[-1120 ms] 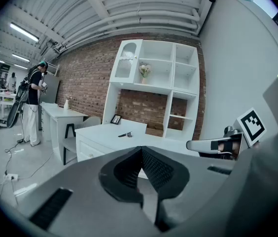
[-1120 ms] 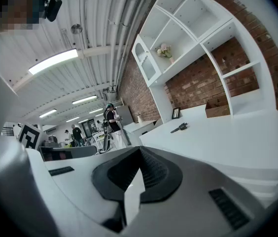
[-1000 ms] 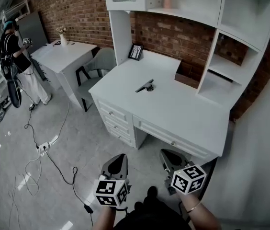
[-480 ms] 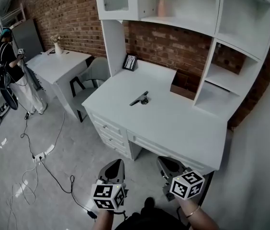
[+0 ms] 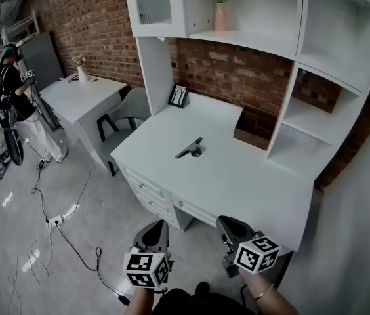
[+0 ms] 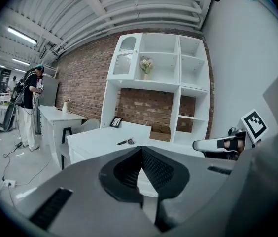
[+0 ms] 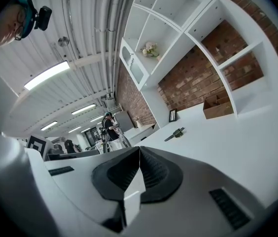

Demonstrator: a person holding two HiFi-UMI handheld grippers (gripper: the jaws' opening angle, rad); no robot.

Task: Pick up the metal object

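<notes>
At frame centre the metal object (image 5: pixel 190 148) lies unreached; advance your right gripper (image 5: pixel 229 224) and left gripper (image 5: pixel 158 227) (jaws pressed together, empty), then spread.

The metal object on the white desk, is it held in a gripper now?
No, the metal object lies free on the desk, apart from the left gripper and the right gripper.

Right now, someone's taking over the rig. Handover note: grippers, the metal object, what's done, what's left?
Left gripper: shut, empty, held low short of the desk.
Right gripper: shut, empty, alongside the left one.
Slim dark metal object: lying flat on the white desk, well ahead of both grippers, untouched.
Done: nothing yet.
Left: reach in, open one gripper, grasp, lift.
</notes>
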